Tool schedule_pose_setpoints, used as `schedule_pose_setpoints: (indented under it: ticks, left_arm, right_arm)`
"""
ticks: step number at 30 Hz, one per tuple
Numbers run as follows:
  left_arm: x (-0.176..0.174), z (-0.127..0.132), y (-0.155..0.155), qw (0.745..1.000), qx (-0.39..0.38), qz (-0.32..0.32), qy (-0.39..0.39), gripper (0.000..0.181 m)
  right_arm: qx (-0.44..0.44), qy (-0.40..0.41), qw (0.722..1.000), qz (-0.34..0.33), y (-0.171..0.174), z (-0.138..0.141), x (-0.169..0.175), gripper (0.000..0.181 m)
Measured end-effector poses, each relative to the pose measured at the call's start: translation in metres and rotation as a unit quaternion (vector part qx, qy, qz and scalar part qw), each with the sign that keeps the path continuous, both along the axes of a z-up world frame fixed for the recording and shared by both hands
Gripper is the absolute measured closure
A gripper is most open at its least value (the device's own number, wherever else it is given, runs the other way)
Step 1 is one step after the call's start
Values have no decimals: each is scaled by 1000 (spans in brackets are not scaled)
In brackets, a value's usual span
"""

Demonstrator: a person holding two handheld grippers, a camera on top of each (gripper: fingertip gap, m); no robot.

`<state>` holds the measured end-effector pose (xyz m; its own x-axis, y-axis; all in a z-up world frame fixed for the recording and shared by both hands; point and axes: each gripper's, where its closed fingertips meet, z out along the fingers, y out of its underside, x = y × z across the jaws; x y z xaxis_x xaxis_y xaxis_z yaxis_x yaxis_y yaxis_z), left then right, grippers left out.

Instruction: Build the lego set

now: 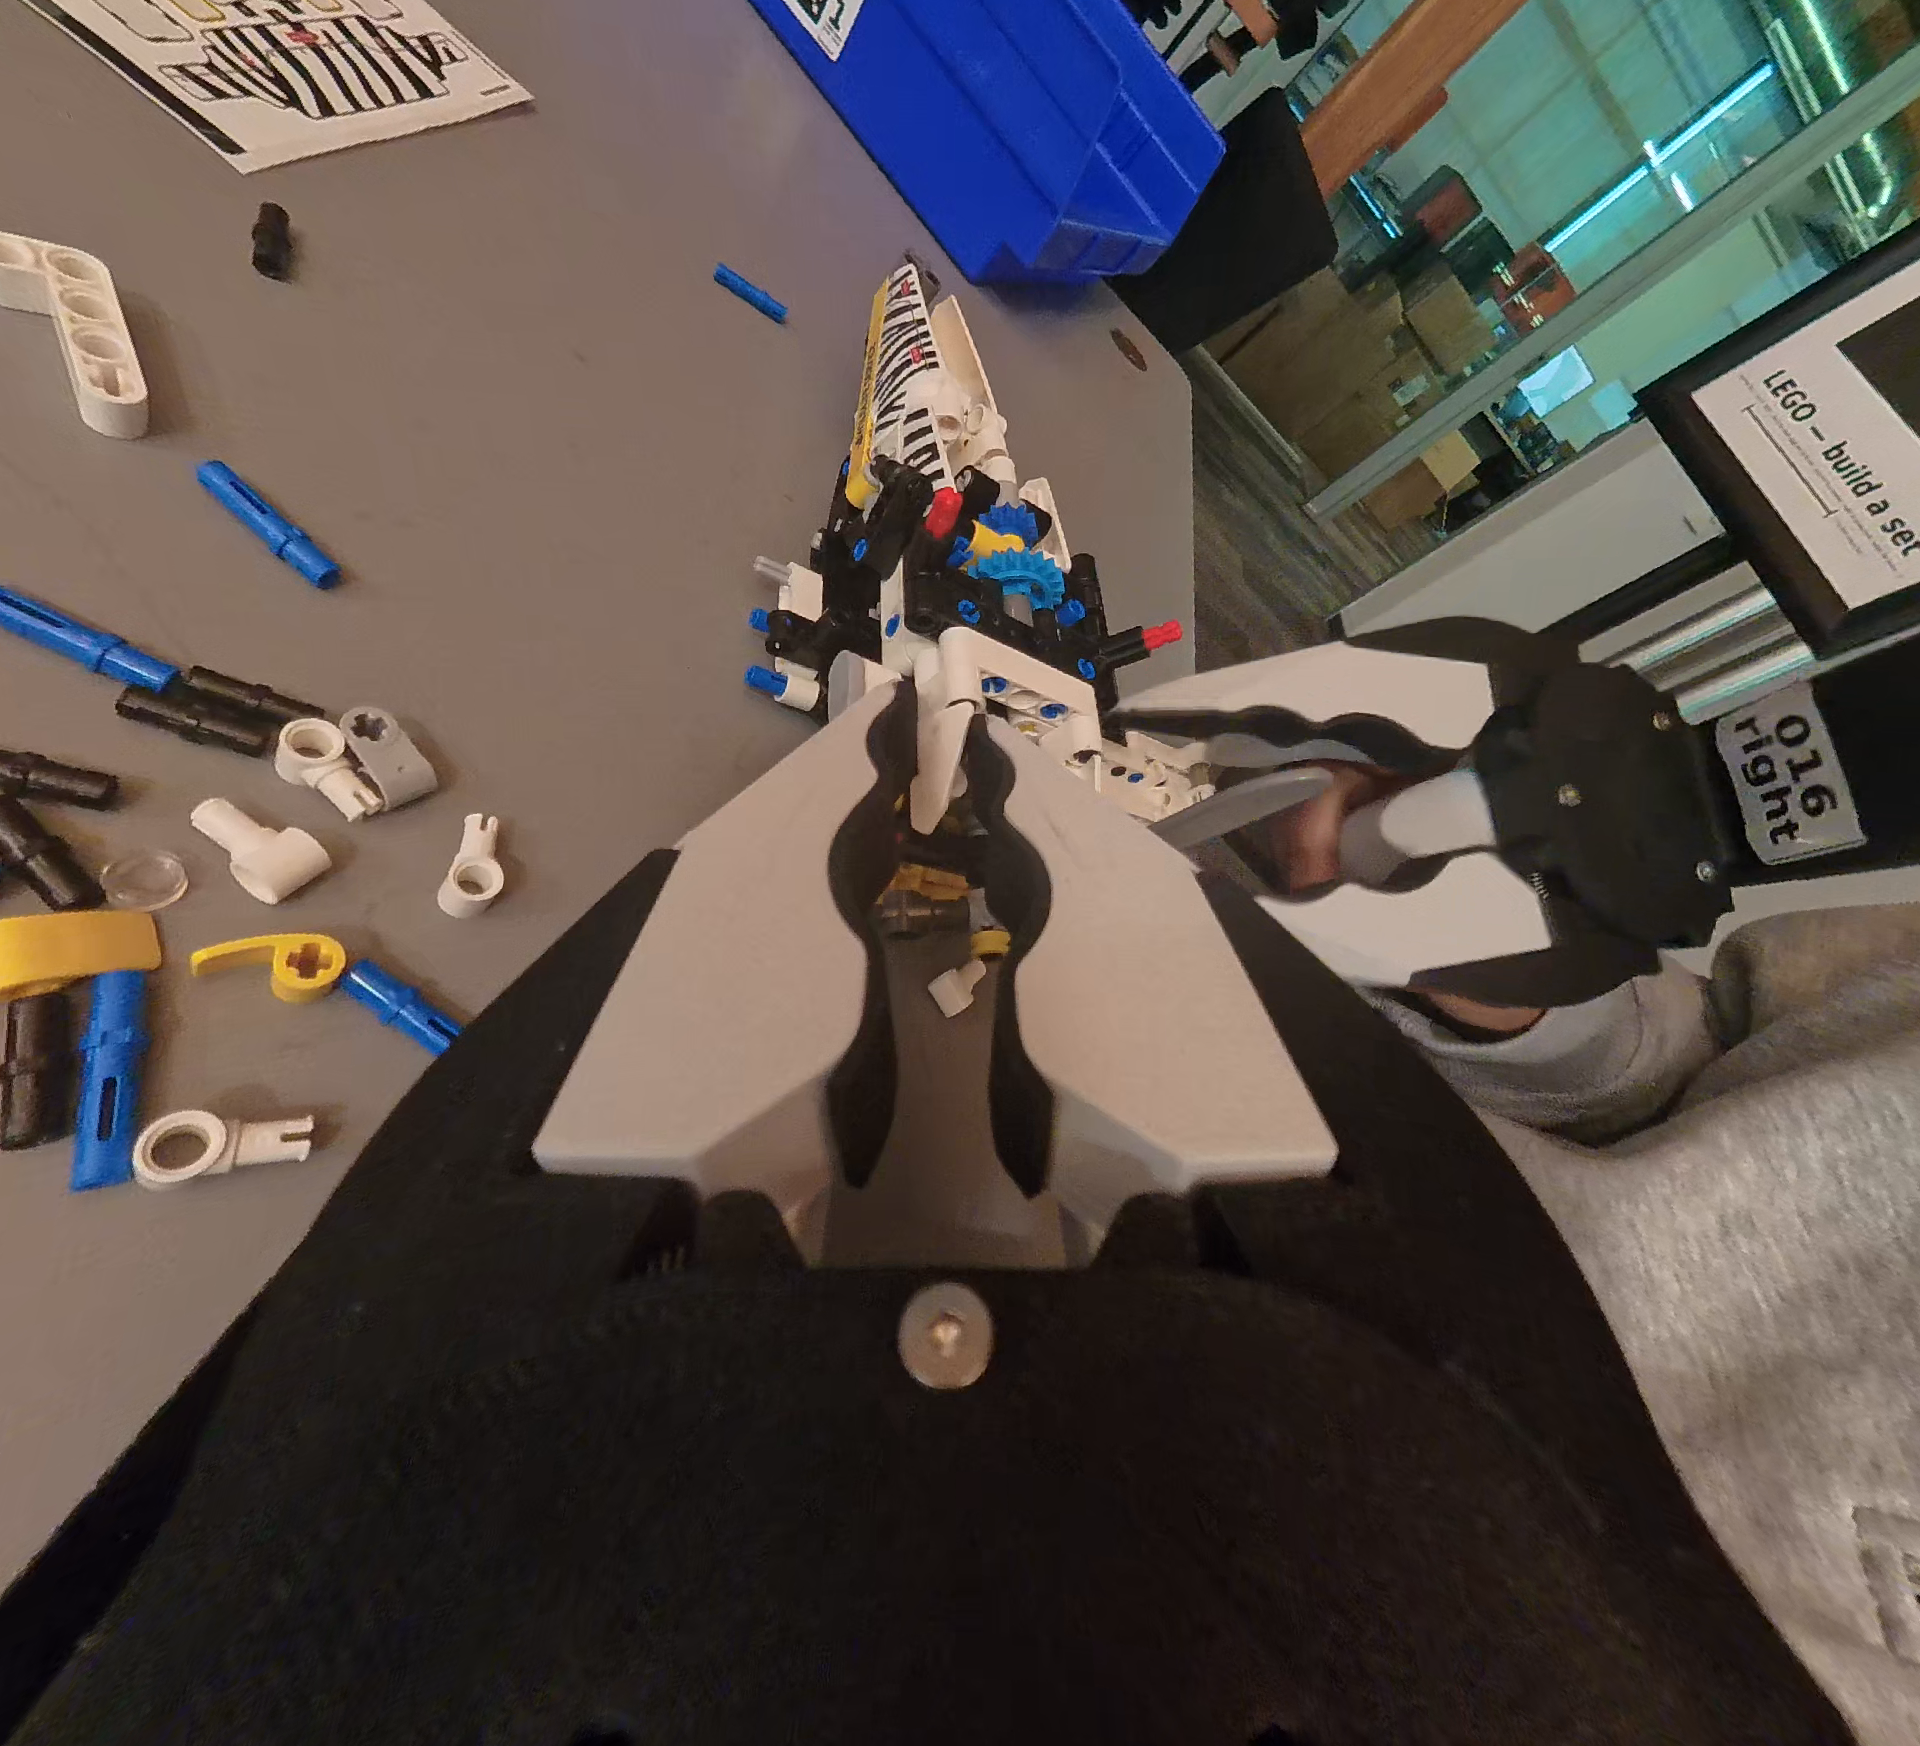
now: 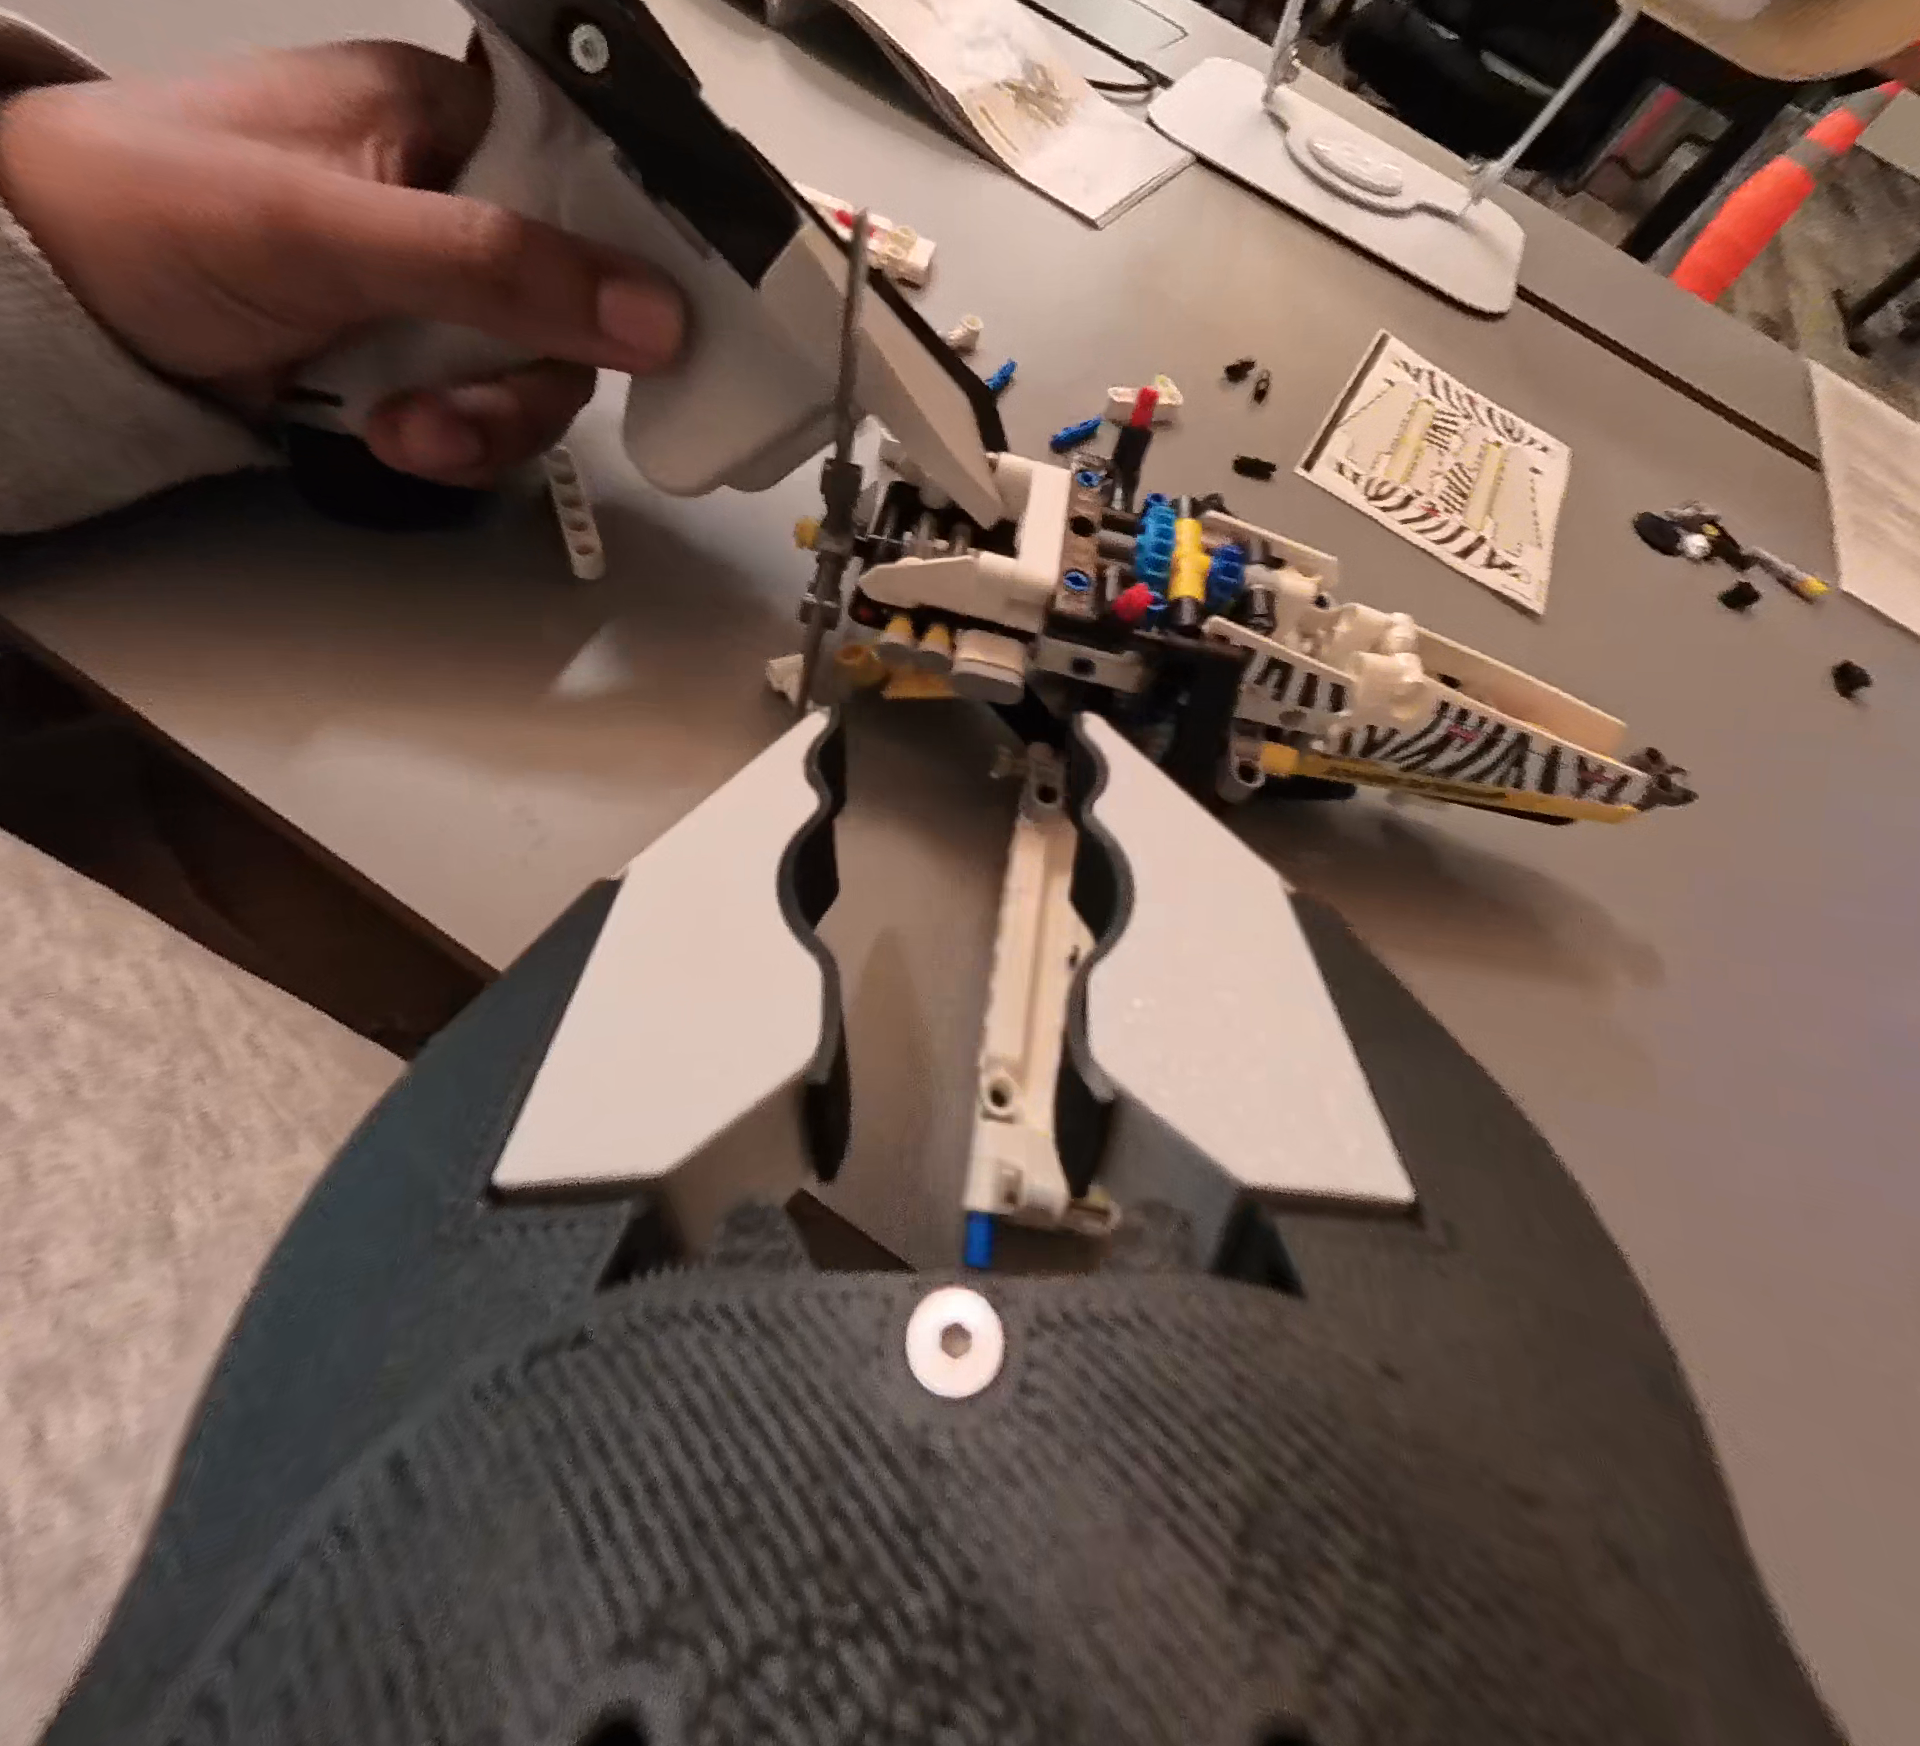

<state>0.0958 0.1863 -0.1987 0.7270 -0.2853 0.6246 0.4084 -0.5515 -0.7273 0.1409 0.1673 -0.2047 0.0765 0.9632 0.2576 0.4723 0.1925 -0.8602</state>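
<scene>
Tilting left gripper (image 1: 935, 740) onto model (image 1: 935, 553)

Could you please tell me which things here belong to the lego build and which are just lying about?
In the job:
- lego model, held by the left gripper
- long white piece in the right gripper
- loose pieces
- sticker sheet
- open booklet

Lying about:
- blue bin
- orange cone
- metal stand

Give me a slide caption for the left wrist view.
Left claw clamps the white frame of a half-built zebra-striped Lego model on a grey table strewn with loose pins.
</scene>
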Motion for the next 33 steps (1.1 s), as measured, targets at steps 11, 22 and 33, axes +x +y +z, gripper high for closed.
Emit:
schedule_pose_setpoints:
  ticks: [11, 22, 33]
  left_arm:
    - [14, 3, -4, 999, 11, -34, -1, 172]
    - [17, 3, -5, 999, 9, -40, -1, 172]
    - [15, 2, -4, 999, 6, -33, -6, 172]
  right_arm:
    - [72, -82, 988, -107, 27, -24, 0, 125]
    - [12, -98, 989, -111, 30, -31, -2, 129]
    - [7, -100, 992, -80, 31, -31, -5, 129]
